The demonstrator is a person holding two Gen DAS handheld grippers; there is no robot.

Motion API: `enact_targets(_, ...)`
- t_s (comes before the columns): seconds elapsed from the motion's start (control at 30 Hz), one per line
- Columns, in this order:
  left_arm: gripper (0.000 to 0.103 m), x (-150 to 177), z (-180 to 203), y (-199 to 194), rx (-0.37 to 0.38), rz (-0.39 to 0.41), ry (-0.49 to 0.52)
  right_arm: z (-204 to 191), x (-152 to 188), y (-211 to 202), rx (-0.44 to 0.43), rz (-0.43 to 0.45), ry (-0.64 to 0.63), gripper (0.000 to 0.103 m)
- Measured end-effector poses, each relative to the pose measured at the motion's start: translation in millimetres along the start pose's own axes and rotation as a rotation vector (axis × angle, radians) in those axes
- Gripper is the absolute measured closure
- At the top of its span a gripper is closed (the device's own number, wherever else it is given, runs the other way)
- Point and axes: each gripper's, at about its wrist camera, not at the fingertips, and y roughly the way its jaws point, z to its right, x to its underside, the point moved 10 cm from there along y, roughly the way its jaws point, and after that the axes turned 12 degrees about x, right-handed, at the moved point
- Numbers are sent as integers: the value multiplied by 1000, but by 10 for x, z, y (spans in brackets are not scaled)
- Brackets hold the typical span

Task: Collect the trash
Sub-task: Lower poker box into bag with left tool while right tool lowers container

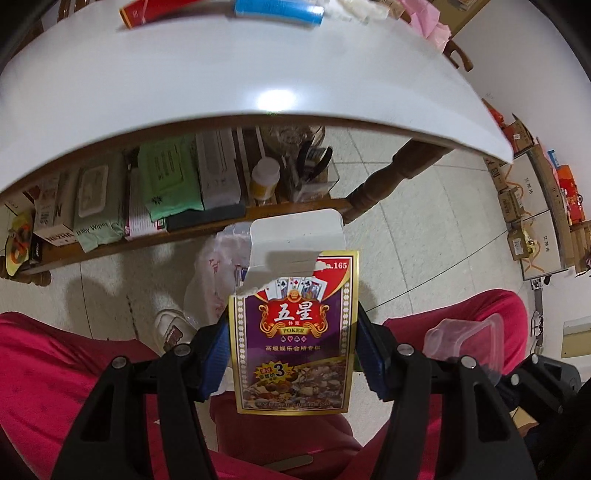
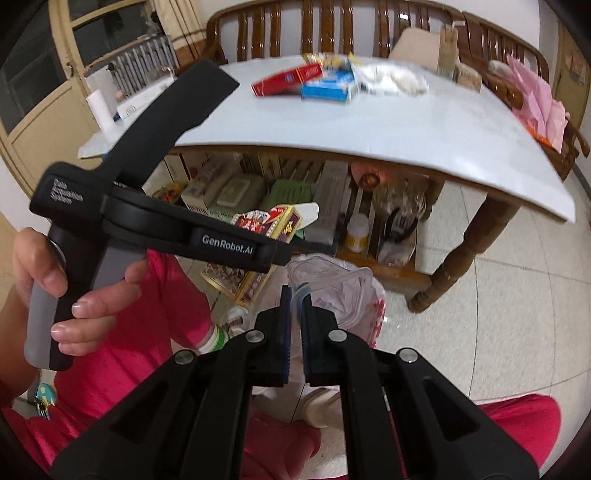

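Nearest the left wrist camera, the left gripper [image 1: 293, 350] is seen about half open, its blue-padded fingers [image 1: 216, 354] pressed against the two side edges of a purple and gold cardboard playing-card box [image 1: 295, 332] with a torn white top flap. The box is held upright between the pads, above the person's red trouser legs [image 1: 55, 369]. In the right wrist view the same box [image 2: 266, 236] is seen beyond the black body of the left gripper, which is gripped by a hand [image 2: 55, 280] on its grey handle.

The right gripper [image 2: 295, 321] is closed, its pads nipped onto the edge of a clear, thin plastic container [image 2: 325, 284]; the same container [image 1: 461, 332] is seen at the right of the left wrist view, over the red trousers.

Just beyond and below both held items, a crumpled translucent plastic bag with red print [image 2: 365, 306] is seen on the pale tiled floor [image 1: 424, 229], beside a white shoe [image 1: 170, 328].

Farther off, a white-topped wooden table [image 2: 369, 122] is seen, with a cluttered lower shelf [image 1: 147, 221] under it. On the far part of the tabletop a red flat carton [image 2: 286, 79], a blue and white carton [image 2: 328, 86] and crumpled white tissue [image 2: 395, 81] are lying close together. A brown wooden slatted bench [image 2: 332, 26] is seen behind the table
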Motion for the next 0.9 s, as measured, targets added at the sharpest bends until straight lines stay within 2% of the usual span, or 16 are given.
enact_targets(0.4,44,18,-235,483,-10,-84,-56,20,270,554,-29,-113,56,97)
enact_targets(0.9,44,14,-624,1211,10,-190,-205,89,576,1325,-50,-276,164,97)
